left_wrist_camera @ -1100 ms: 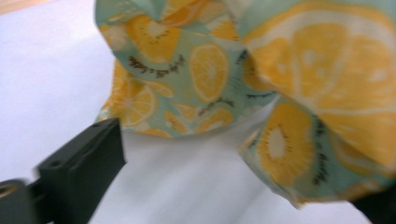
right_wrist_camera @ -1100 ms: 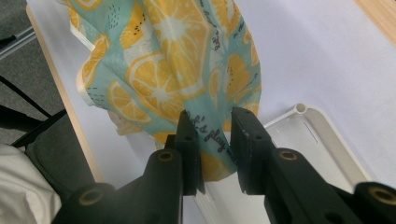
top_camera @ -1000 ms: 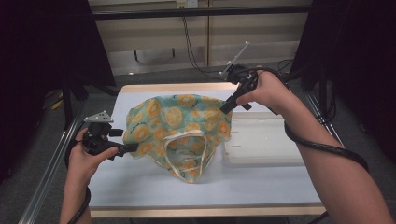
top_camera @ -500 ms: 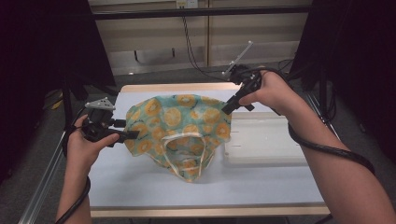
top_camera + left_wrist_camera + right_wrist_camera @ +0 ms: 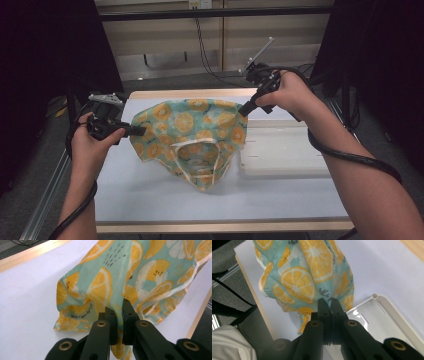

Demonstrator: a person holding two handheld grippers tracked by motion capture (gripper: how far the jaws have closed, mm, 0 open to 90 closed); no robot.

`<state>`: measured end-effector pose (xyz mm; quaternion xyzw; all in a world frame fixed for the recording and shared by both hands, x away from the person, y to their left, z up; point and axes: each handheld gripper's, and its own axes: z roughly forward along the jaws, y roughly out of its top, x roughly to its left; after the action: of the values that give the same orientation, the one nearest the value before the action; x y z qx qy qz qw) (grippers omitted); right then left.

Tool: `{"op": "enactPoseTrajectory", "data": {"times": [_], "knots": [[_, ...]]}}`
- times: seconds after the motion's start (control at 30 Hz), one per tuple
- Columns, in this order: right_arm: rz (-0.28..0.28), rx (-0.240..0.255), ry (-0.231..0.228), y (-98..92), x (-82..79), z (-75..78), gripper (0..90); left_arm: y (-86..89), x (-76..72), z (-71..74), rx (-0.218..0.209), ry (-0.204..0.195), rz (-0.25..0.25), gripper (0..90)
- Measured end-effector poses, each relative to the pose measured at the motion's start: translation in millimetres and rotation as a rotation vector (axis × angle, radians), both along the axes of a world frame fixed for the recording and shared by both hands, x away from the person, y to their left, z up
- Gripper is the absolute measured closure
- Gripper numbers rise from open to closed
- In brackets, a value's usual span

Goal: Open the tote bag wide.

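Fingers [image 5: 110,317] of both grippers on cloth [image 5: 192,132] edges

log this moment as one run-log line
left tool: just closed on cloth | right tool: shut on cloth | cloth: stretched between tools, partly on table | tray: beside cloth

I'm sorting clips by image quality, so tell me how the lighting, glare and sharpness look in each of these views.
High view: table evenly lit, surroundings nearly black, picture slightly soft. Left gripper view: orange-print cloth fairly sharp and bright, the left tongs dark and a bit soft up close. Right gripper view: glare on the white tray, the lower left corner dim and blurred.
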<state>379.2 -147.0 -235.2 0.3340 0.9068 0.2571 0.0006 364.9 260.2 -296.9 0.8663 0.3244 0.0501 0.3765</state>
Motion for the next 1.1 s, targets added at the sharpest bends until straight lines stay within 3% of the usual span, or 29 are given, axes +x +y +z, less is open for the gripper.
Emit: {"op": "enactPoseTrajectory", "data": {"times": [0.2, 0.23, 0.3, 0.53, 0.63, 0.7, 0.73, 0.8, 1.1], "knots": [[-0.028, 0.027, -0.014, -2.6, 3.4, 14.5, 90.0, -1.6, 4.8, 16.5, -0.003, 0.009, 0.008, 89.0], [-0.031, 0.027, -0.02, -2.8, 4.1, 15.9, 89.9, -1.8, 6.3, 20.7, -0.01, -0.012, 0.023, 89.1], [-0.044, 0.036, -0.027, -2.9, 5.3, 18.7, 89.9, -1.7, 8.0, 23.9, -0.016, -0.01, 0.03, 88.6], [-0.08, 0.067, -0.026, -4.0, 10.6, 22.9, 89.7, -3.6, 15.6, 25.8, -0.012, 0.015, 0.041, 85.8], [-0.097, 0.057, -0.027, -3.6, 14.3, 19.7, 89.8, -5.6, 17.9, 21.4, 0.003, 0.026, 0.048, 74.4], [-0.108, 0.061, -0.026, -3.1, 16.3, 16.0, 90.0, -6.4, 16.1, 21.5, 0.018, 0.012, 0.047, 58.1], [-0.107, 0.06, -0.023, -2.9, 16.5, 14.7, 90.0, -6.7, 15.1, 22.4, 0.037, -0.002, 0.047, 51.7], [-0.103, 0.044, -0.017, -2.3, 16.0, 13.1, 90.0, -7.8, 12.7, 24.4, 0.035, -0.023, 0.055, 42.0], [-0.108, 0.029, -0.024, -1.5, 14.0, 7.5, 90.0, -22.1, 13.3, 31.8, 0.059, -0.065, 0.009, 37.8]]}}
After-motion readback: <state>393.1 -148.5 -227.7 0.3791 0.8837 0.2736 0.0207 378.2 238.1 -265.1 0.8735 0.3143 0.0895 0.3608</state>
